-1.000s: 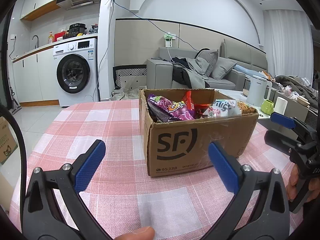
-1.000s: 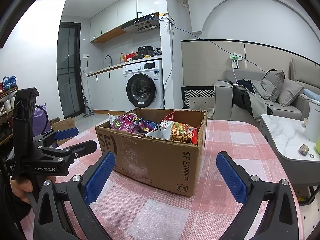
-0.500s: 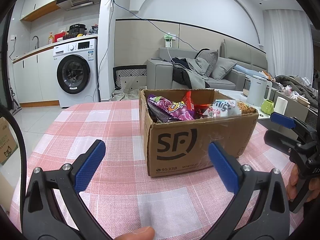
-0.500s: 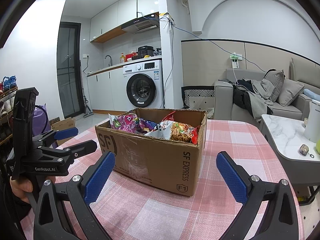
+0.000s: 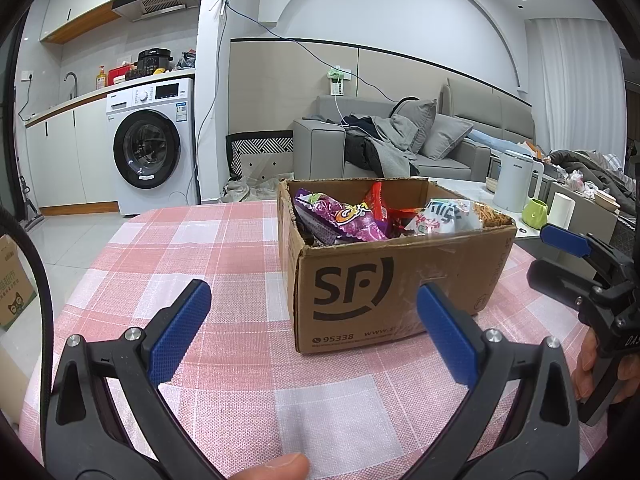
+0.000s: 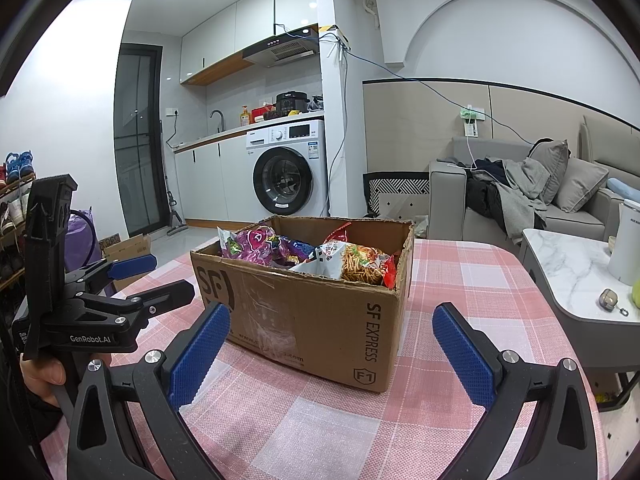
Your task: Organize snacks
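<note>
- The cardboard box (image 5: 394, 280) printed "SF" sits on the counter (image 5: 224, 264), towards its far middle, flaps open, tape across its front face.
- Inside it snack packets are piled loosely: a purple packet (image 5: 340, 218) at the left, a red packet (image 5: 378, 206) standing behind it, a white packet (image 5: 444, 216) at the right; from the right wrist view a noodle-snack packet (image 6: 362, 266) lies against the near corner.
- The counter wears a pink-and-white checked cloth, bare around the box.
- The left gripper (image 5: 314, 330) hovers low in front of the box, jaws spread wide, nothing between them.
- The right gripper (image 6: 332, 348) faces the box's corner from the other side, jaws equally spread and empty.
- Beyond: a white washing machine (image 5: 150, 148) under a kitchen worktop, a grey sofa (image 5: 440, 148) heaped with clothes, and a white kettle (image 5: 516, 180) on a marble side table.
</note>
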A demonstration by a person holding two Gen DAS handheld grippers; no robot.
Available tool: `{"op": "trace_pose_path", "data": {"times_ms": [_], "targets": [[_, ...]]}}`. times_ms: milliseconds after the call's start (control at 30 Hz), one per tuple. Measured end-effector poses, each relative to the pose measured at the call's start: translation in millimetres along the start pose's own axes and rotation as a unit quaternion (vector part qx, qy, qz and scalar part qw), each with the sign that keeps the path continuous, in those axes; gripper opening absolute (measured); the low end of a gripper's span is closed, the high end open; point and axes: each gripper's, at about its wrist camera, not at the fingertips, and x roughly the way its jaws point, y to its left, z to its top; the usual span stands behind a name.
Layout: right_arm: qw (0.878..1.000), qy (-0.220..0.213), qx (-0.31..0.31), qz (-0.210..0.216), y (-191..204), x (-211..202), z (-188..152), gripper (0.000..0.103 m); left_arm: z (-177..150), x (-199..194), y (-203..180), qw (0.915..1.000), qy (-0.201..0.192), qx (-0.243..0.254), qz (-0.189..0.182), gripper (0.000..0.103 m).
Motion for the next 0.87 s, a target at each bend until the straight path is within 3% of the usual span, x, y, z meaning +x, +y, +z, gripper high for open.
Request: {"op": "trace_pose_path", "data": {"times_ms": [867], "targets": [[1.0, 0.0, -0.001, 0.0, 0.6, 0.4, 0.0, 0.103, -0.7, -0.1, -0.7, 1.0, -0.001, -0.001, -0.001, 0.102]]}}
